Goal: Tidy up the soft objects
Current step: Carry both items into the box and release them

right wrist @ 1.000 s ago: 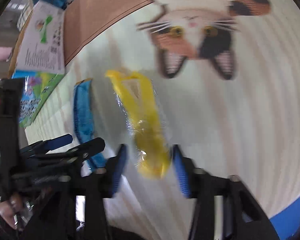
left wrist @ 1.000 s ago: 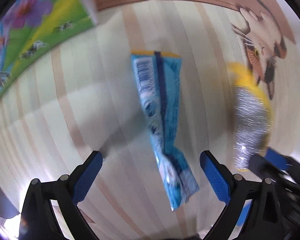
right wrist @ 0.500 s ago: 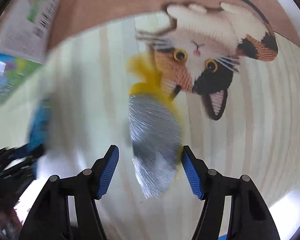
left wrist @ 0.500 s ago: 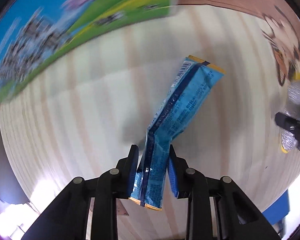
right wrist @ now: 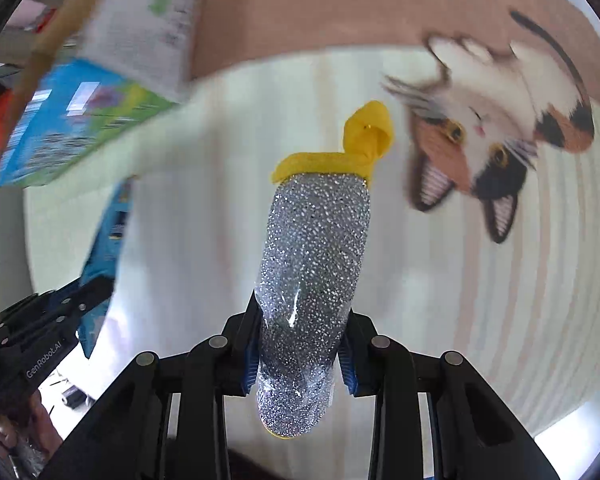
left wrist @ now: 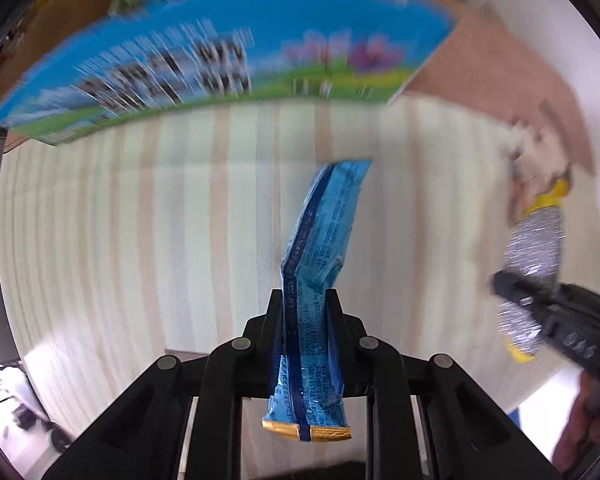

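My left gripper is shut on a long blue snack packet and holds it lifted above the striped mat, its far end pointing away. My right gripper is shut on a silver glitter scrub pad with a yellow cloth edge, also lifted off the mat. In the left wrist view the silver pad and the right gripper show at the right. In the right wrist view the blue packet and the left gripper show at the left.
A pale striped mat with a calico cat picture lies below. A blue and green printed box stands at the far edge; it also shows in the right wrist view. Brown mat border lies behind.
Both grippers closed, the left on the blue packet and the right on the silver pad, and lifted them off the mat. The view has swung toward the printed box.
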